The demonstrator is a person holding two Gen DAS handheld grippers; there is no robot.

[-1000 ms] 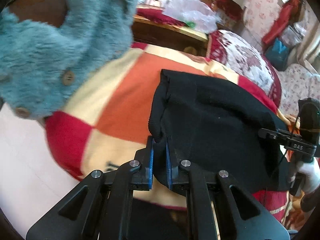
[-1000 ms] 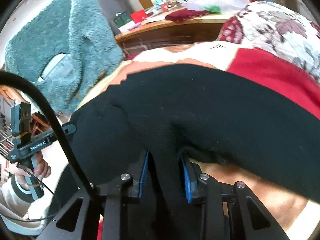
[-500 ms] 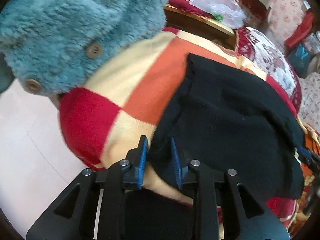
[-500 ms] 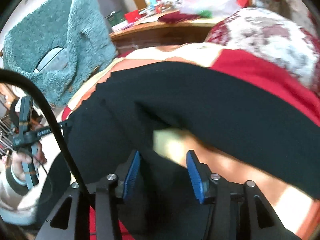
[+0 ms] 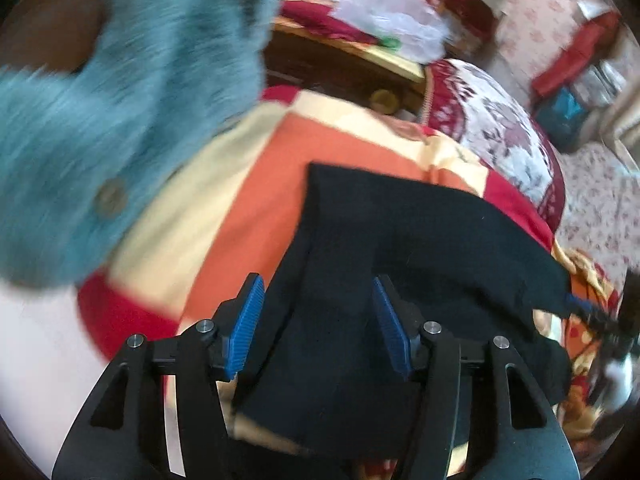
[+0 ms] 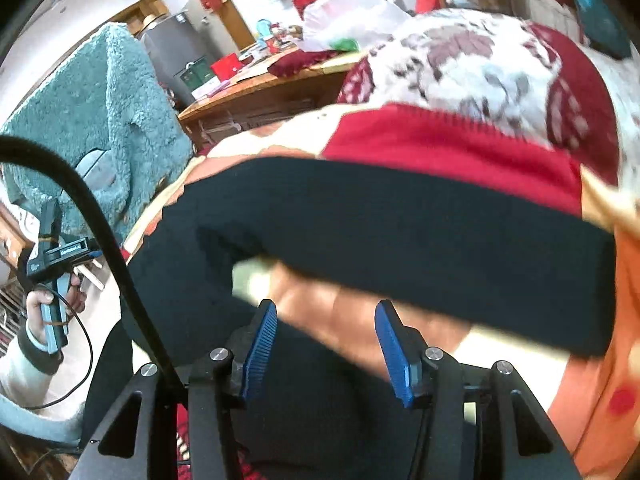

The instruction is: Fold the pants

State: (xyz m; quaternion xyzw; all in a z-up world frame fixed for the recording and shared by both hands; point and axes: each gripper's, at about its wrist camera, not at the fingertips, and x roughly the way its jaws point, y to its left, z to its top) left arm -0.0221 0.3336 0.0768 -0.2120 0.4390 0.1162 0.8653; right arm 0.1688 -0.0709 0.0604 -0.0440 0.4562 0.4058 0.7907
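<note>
The black pants (image 5: 400, 240) lie folded on a checked red, orange and cream blanket (image 5: 224, 200). My left gripper (image 5: 320, 320) is open, its blue pads wide apart over the near edge of the pants, holding nothing. In the right wrist view the pants (image 6: 380, 216) stretch as a black band across the blanket (image 6: 440, 144). My right gripper (image 6: 326, 344) is open above a gap between the band and a nearer black layer. The left gripper and the hand holding it also show at far left (image 6: 56, 256).
A fluffy teal garment (image 5: 100, 100) hangs at the left, also seen in the right wrist view (image 6: 88, 112). A wooden table (image 5: 360, 56) with a plastic bag stands behind the bed. A floral quilt (image 6: 480, 60) lies at the far right.
Both grippers have let go of the pants and opened wide. The pants have dropped onto the blanket. Both grippers have pulled back slightly.
</note>
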